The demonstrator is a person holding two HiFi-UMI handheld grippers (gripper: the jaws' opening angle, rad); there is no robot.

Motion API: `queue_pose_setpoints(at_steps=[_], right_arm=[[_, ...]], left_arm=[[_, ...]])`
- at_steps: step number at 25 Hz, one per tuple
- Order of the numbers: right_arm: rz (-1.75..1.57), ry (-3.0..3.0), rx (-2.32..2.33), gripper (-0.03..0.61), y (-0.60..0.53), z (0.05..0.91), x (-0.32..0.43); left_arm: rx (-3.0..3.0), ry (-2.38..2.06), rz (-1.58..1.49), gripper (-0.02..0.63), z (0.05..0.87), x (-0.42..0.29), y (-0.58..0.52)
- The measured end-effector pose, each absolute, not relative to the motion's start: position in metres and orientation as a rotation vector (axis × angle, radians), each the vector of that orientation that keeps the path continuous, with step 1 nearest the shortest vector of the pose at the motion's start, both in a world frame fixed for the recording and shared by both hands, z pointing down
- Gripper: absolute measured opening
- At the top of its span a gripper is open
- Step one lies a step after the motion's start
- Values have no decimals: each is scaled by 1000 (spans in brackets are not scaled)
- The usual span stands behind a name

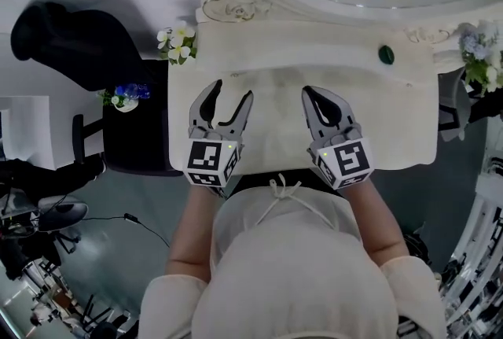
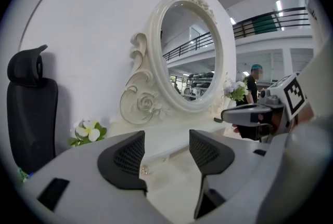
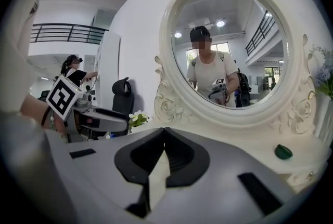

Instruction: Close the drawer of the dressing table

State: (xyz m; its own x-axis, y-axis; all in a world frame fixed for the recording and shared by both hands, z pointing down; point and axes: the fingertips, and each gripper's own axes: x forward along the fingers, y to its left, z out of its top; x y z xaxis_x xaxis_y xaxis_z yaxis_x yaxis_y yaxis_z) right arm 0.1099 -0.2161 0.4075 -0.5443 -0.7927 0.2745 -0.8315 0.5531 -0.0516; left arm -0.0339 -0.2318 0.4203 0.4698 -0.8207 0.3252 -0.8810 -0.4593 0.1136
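Left gripper point(image 1: 233, 90), jaws apart and empty, hovers over the front edge of the dressing table point(image 1: 393, 133), facing the drawer point(image 2: 166, 155) under the back ledge near the left corner, its knob point(image 2: 144, 170) straight ahead, seemingly pushed in; right gripper point(image 1: 314, 97), jaws together, sits farther off

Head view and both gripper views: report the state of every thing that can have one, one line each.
Left tongs: open, nothing between the jaws.
Right tongs: shut, tips together, empty.
Dressing table: no drawer sticks out past its front edge in the head view; it looks shut.
Small green object: lying on the tabletop, clear of both tongs.
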Motion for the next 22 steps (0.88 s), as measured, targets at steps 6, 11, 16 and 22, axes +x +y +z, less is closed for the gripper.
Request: queue_pose_setpoints(at_steps=[6, 11, 16, 22], right_arm=[[184, -2583, 1384, 6, -210, 386, 126], [137, -2592, 1430, 6, -213, 364, 141], [78, -2636, 1427, 6, -215, 343, 153], [15, -2693, 1408, 6, -211, 323, 162]], left_arm=[[2595, -1450, 225, 228, 355, -18, -227], [2640, -1466, 154, 163, 317, -8, -227], [2687, -1473, 129, 99, 294, 2, -225], [2728, -1447, 118, 28, 284, 12, -221]])
